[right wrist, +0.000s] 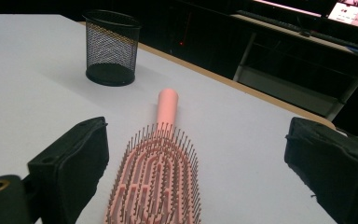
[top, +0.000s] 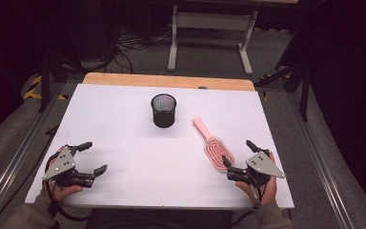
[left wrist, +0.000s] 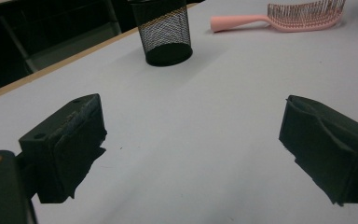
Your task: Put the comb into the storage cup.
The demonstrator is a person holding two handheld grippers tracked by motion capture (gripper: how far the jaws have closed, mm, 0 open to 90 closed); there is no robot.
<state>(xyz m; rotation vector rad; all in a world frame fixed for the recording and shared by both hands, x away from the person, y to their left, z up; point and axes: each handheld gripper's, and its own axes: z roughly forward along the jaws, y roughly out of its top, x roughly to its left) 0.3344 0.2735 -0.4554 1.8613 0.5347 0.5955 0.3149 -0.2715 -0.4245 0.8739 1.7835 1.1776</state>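
A pink hairbrush lies bristles up on the white table, its handle pointing toward a black mesh cup that stands upright near the table's middle back. My right gripper is open at the front right, its jaws just short of the brush head, which lies nearer the left jaw. My left gripper is open at the front left over bare table, with nothing between its jaws. From there the cup and the brush show far ahead.
The white table top has a wooden strip along its far edge. Beyond it stand a grey metal frame and cables on the floor. Metal rails run along both sides of the table.
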